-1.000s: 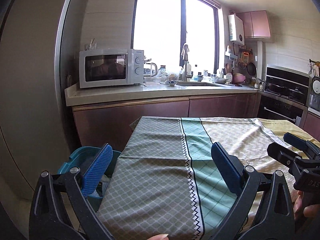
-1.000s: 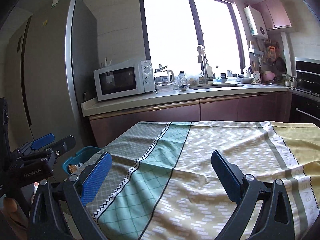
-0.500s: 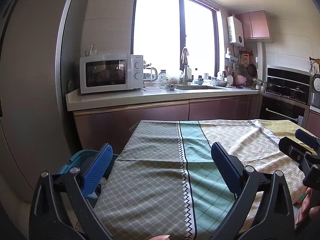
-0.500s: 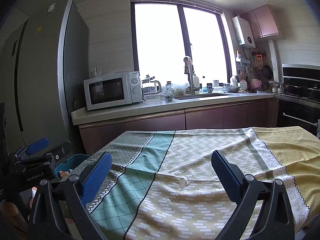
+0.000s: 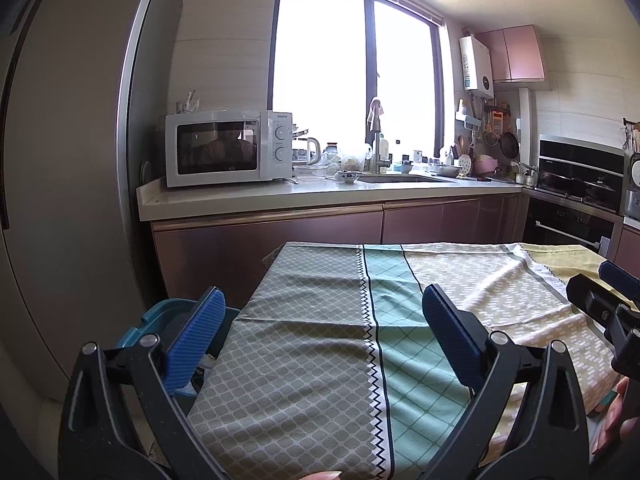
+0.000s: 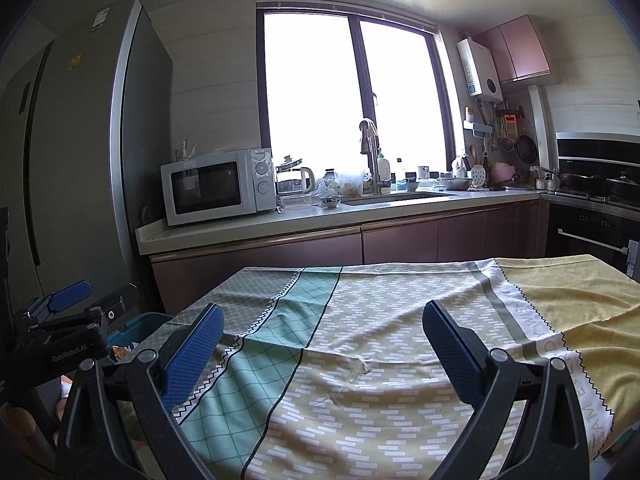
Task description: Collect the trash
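A teal bin (image 5: 160, 316) with scraps inside sits on the floor just beside the left edge of the cloth-covered counter (image 5: 320, 340), between it and the tall fridge (image 5: 60, 200). The left gripper (image 5: 320, 336) hangs over the cloth's near-left corner, spread wide and holding nothing. The right gripper (image 6: 320, 344) hovers over the bare middle of the cloth, likewise wide and empty.

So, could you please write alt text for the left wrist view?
Open, empty left tongs hover over a table's patterned tablecloth, a teal bin at its left edge. Behind: counter with microwave and bright window.
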